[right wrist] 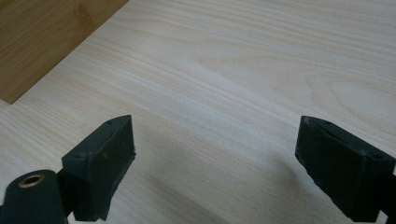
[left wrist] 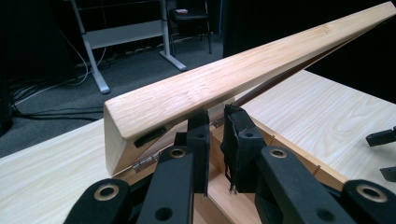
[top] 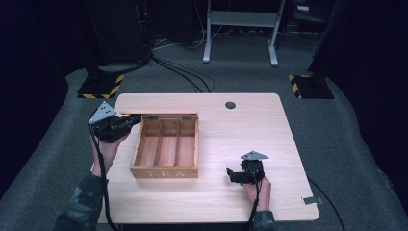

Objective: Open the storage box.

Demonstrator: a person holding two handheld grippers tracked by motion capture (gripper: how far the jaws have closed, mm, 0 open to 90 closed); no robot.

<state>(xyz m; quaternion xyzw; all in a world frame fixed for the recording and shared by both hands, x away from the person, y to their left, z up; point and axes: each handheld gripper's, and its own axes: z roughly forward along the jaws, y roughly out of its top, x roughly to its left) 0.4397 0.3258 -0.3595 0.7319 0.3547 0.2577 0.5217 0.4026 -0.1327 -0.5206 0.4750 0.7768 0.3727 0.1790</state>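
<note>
Tea box sits just right of the left gripper, whose jaws look near-clenched under the raised lid edge; rigid, light, smooth wood on hinges, so grip the lid's front lip; right gripper released, idle on table.

Grey carpet surrounds the pale table; a white metal frame stands behind, possibly a desk.
</note>
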